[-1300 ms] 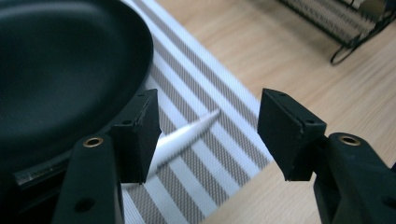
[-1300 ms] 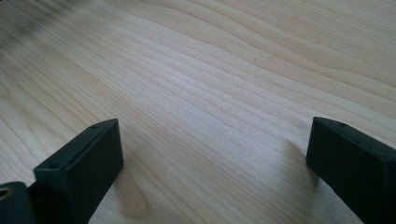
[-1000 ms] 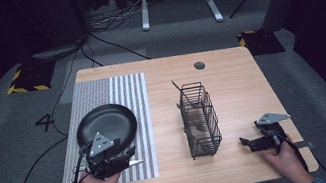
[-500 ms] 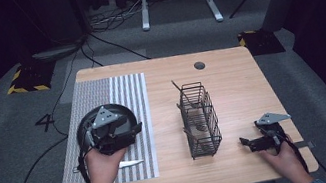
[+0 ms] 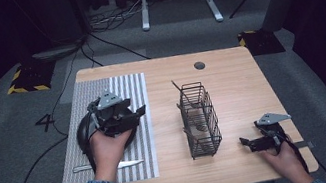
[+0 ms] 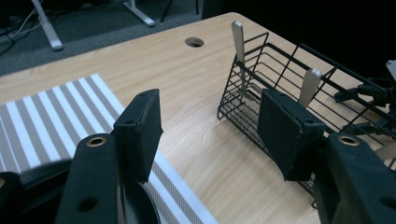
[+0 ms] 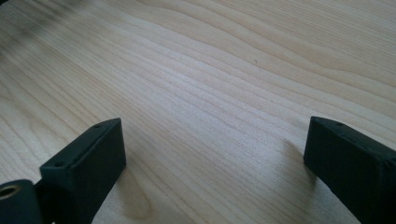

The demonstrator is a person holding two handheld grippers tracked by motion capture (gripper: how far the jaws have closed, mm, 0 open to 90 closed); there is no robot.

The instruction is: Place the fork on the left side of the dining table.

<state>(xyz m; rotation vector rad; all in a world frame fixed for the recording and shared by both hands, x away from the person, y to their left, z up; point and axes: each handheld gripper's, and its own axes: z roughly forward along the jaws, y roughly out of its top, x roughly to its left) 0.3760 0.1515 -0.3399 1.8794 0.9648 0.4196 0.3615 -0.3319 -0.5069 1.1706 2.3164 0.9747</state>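
My left gripper hovers open over a black plate on a striped mat, its jaws pointing right toward a black wire basket. In the left gripper view the gripper has nothing between its pads, and the basket ahead holds metal cutlery handles. A table knife lies on the mat's near edge. My right gripper rests open on the table at the near right, and in its own view the gripper spans bare wood.
The wooden table has a cable hole at the back. The basket stands between the two grippers. Cables and stand legs lie on the grey floor beyond the far edge.
My left gripper has lifted from the plate's near edge and moved away from the person and to the right, over the plate, turning toward the basket. The right gripper has stayed put.
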